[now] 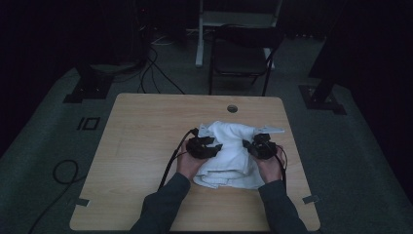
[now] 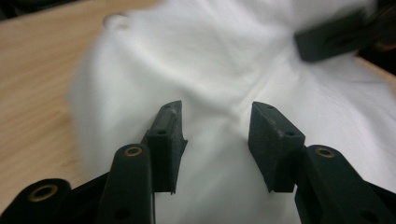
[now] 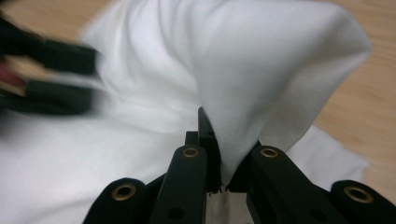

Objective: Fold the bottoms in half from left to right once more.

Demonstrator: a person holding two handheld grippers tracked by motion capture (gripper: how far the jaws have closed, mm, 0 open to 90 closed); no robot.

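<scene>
Desk (image 1: 146, 146) first: wooden, dim room, chair (image 1: 241, 56) behind it. White towel (image 1: 229, 151) sits bunched right of the desk's centre, partly folded and rumpled, so I judge the folding or tidying as midway, edges not squared yet. My left gripper (image 2: 215, 133) hovers over the towel's middle, jaws well apart, holding nothing. My right gripper (image 3: 219, 154) has jaws closed on a pinched fold of towel, lifting a peak. Left side needs a grab next, probably.

Dim high view, blurred close-ups
</scene>
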